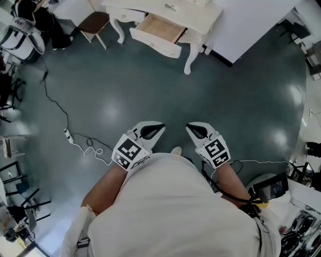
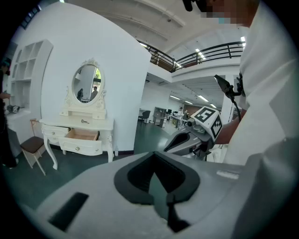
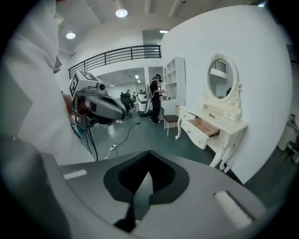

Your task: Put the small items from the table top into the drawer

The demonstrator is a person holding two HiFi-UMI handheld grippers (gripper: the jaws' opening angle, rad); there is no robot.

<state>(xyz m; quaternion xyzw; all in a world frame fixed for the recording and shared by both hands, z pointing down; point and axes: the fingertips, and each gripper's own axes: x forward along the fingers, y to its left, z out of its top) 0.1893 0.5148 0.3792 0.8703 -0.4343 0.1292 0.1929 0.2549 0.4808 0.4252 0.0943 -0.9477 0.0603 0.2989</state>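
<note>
A white dressing table (image 1: 165, 12) stands far ahead across the floor, its drawer (image 1: 159, 30) pulled open and showing a bare wooden bottom. A small dark item (image 1: 171, 7) lies on the table top, also visible as the small item (image 2: 85, 122) in the left gripper view and the small item (image 3: 212, 115) in the right gripper view. My left gripper (image 1: 154, 131) and right gripper (image 1: 193, 130) hover side by side close to my body, well short of the table. Both are shut with nothing between their jaws. The open drawer (image 2: 84, 136) sits below the oval mirror (image 2: 87, 83).
A chair with a brown seat (image 1: 94, 22) stands left of the table. A cable with a power strip (image 1: 67, 134) trails over the dark floor at left. Equipment and wires (image 1: 273, 188) crowd the right. A person (image 3: 154, 100) stands by shelves in the distance.
</note>
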